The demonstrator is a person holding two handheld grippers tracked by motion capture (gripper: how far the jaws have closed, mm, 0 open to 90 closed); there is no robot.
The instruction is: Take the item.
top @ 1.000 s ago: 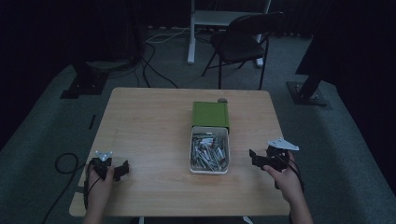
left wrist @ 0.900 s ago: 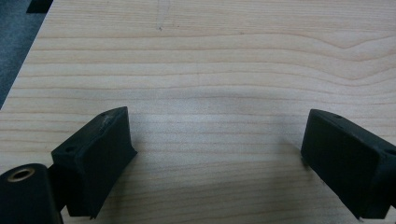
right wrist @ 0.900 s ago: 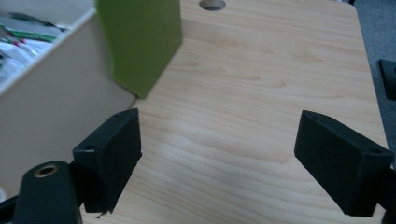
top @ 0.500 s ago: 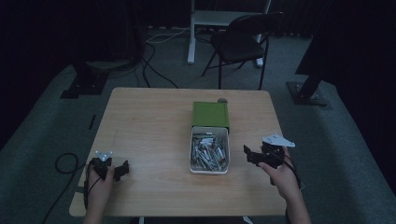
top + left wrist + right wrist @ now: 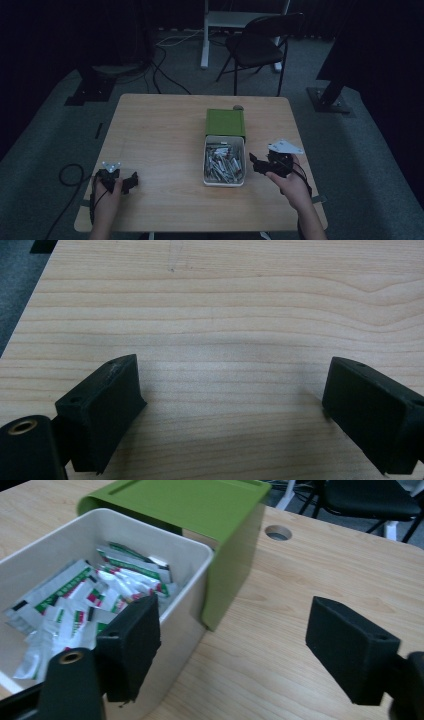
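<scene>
Two grippers with jaws spread wide: the right gripper (image 5: 256, 164) hovers just beside the white bin (image 5: 224, 182) of sachets (image 5: 80, 600), green cover (image 5: 200, 510) behind; the left gripper (image 5: 131, 181) sits well apart over bare table (image 5: 240, 305).

White tray (image 5: 187, 587): far end hidden under green cover (image 5: 200, 510), near corner cut off by frame edge; sachets (image 5: 75, 605) inside, print too small to read.

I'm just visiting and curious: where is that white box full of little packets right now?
In the high view the white box sits right of the table's middle, partly tucked under a green cover at its far end. The right gripper hovers close by its right side.
</scene>
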